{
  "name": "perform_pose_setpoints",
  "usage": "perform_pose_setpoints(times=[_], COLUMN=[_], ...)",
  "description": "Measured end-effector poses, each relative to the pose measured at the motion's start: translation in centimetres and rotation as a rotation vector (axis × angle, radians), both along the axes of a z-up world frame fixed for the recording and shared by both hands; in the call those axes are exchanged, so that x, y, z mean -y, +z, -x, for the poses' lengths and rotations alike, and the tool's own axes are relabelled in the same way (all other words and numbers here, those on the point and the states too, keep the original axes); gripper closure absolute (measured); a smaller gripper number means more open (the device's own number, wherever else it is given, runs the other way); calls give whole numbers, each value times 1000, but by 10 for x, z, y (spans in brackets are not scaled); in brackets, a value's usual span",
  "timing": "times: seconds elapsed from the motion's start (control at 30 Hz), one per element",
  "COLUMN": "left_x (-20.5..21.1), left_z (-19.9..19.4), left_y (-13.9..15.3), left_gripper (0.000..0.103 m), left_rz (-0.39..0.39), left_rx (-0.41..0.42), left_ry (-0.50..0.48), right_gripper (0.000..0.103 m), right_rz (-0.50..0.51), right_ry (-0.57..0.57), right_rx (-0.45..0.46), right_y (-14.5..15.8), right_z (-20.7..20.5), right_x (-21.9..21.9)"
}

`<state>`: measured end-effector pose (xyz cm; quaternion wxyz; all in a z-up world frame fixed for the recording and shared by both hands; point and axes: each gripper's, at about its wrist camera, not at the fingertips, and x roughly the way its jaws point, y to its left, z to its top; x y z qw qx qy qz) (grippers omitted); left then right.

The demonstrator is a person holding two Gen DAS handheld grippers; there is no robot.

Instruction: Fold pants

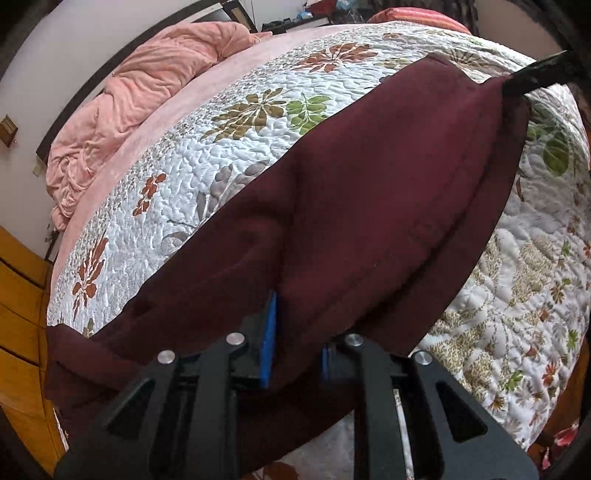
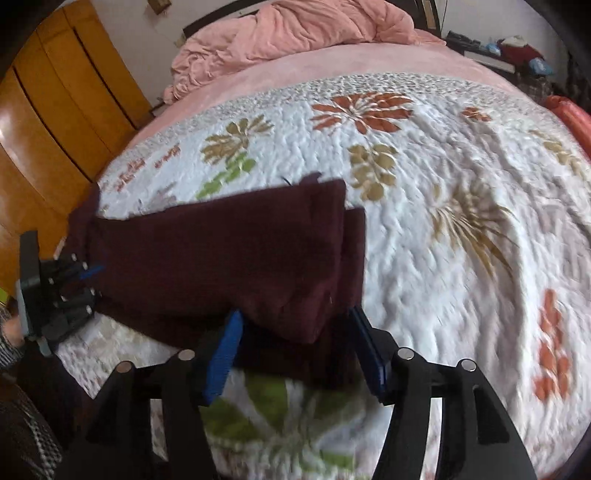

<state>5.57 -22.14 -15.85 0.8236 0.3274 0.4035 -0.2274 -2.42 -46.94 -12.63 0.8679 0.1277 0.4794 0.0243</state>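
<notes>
The maroon pants (image 1: 369, 199) lie lengthwise on the floral quilt, folded leg over leg. My left gripper (image 1: 295, 332) is shut on the pants at the near end, with cloth draped over its blue pads. It also shows at the left edge of the right wrist view (image 2: 90, 273), pinching the pants (image 2: 221, 254). My right gripper (image 2: 295, 325) is open, its blue fingers (image 2: 225, 350) straddling the other end of the pants, which lies between them. In the left wrist view its black tip (image 1: 539, 74) sits at the far end of the pants.
A white floral quilt (image 2: 443, 184) covers the bed over a pink sheet. A crumpled pink blanket (image 2: 295, 33) lies at the head. A wooden wardrobe (image 2: 66, 110) stands beside the bed. Clutter sits on a dark surface at the back (image 2: 517, 51).
</notes>
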Motion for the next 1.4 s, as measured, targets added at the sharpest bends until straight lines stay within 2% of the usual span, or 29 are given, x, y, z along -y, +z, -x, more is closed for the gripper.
perform_pose_setpoints(times=[0.07,0.13,0.17,0.27,0.37,0.67,0.73,0.93,1.0,1.07,1.13,1.3,1.4], left_x=[-2,-3,-4,-6,-11,-18,-18,-19,-21,-20,-20,-18,-10], left_z=[-1,-4,-5,-10,-19,-34,-35,-36,-35,-34,-33,-19,-4], left_y=[1,3,4,6,12,27,28,29,31,32,32,42,36], left_gripper=[86,86,86,85,85,85,85,85,85,85,85,83,83], left_rz=[20,36,46,85,148,245,252,264,274,278,272,284,265], left_rx=[-12,-25,-34,-69,-124,-197,-205,-212,-213,-212,-212,-194,-206], left_ry=[11,18,24,59,105,149,153,157,158,154,148,120,98], right_gripper=[41,37,33,33,33,33,33,35,55,85,88,90,91], right_rz=[3,-72,-166,-415,-560,-718,-760,-787,-780,-765,-786,-687,-622], right_ry=[-2,-15,-29,-107,-153,-330,-332,-381,-426,-454,-465,-425,-453], right_rx=[16,36,32,9,-14,-70,-72,-69,-64,-64,-41,62,-19], right_y=[8,14,14,5,-5,-36,-38,-43,-48,-53,-53,-16,-21], right_z=[11,18,20,18,14,-7,-9,-16,-19,-17,-14,1,7], right_x=[-7,-7,-6,-4,-10,-4,-6,-10,-5,1,4,3,7])
